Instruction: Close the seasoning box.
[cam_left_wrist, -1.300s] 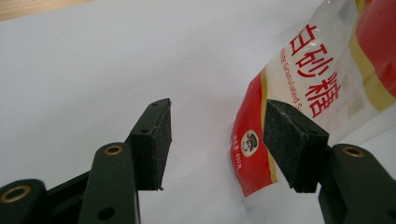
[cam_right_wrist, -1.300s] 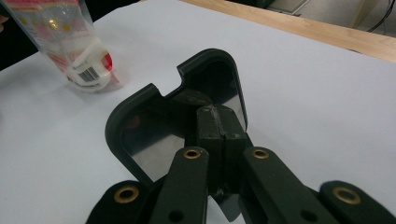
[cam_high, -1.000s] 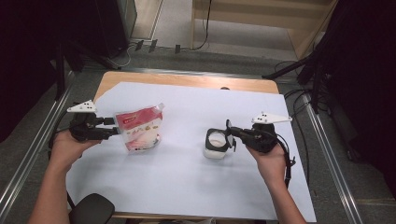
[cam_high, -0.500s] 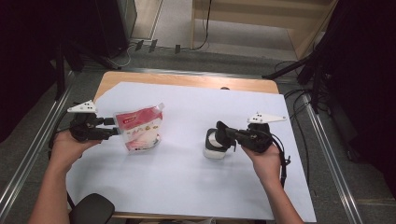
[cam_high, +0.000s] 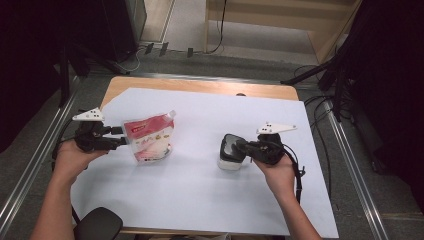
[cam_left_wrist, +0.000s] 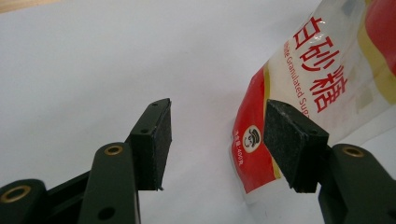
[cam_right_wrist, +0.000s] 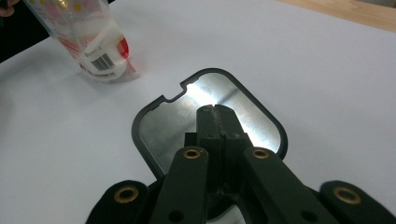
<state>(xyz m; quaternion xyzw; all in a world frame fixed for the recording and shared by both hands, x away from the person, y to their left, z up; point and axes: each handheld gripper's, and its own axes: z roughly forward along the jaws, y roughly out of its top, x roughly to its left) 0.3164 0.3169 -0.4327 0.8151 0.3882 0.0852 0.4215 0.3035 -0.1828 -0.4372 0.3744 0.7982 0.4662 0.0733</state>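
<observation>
A red and white sugar pouch (cam_high: 149, 140) stands tilted on the white sheet at the left. My left gripper (cam_high: 119, 138) sits at its left edge. In the left gripper view the left gripper (cam_left_wrist: 219, 137) is open, and its right pad overlaps the corner of the pouch (cam_left_wrist: 327, 70). A small white container (cam_high: 230, 163) stands right of centre with a black-rimmed lid (cam_high: 228, 145) tipped up above it. My right gripper (cam_high: 240, 147) reaches it from the right. In the right gripper view the right gripper (cam_right_wrist: 215, 112) is shut at the middle of the metal-faced lid (cam_right_wrist: 163, 123). The pouch (cam_right_wrist: 93, 42) shows beyond.
A white paper sheet (cam_high: 200, 200) covers most of the wooden table (cam_high: 200, 86). A black rounded object (cam_high: 97, 225) sits at the near left edge. Metal rails (cam_high: 357, 175) run along both sides, with cables off the right.
My right gripper moved left onto the container's lid, and the lid now tips up. The left gripper and the pouch have hardly moved.
</observation>
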